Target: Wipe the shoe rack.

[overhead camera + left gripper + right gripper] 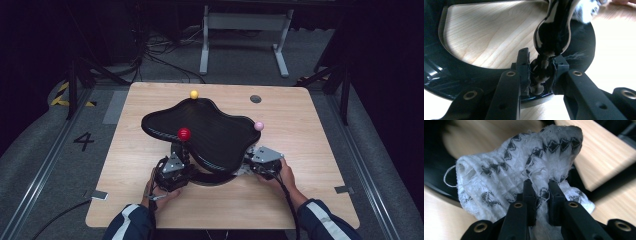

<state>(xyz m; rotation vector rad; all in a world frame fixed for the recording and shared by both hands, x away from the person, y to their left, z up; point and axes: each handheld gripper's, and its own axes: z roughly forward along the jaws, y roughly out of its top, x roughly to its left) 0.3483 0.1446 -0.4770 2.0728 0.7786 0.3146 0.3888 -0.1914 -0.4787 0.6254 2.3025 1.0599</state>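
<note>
A black wavy tray (210, 132) stands on a black ring base (439, 72) in the middle of the table. A red ball (184, 133) tops a glossy black beaded post (551, 32) at the tray's near left. My left gripper (181, 161) (540, 67) is shut on the lower part of that post. A yellow ball (194, 94) sits at the tray's far edge and a pink ball (258, 125) at its right edge. My right gripper (252, 164) (541, 192) is shut on a bunched white cloth (506, 162) with a black diamond pattern, held against the tray's near right edge.
The light wooden table (310, 150) has a dark round hole (255, 98) at the far right. A small grey tag (99, 195) lies at the near left edge, another (342, 189) at the near right. A white frame (245, 30) and cables stand on the floor behind.
</note>
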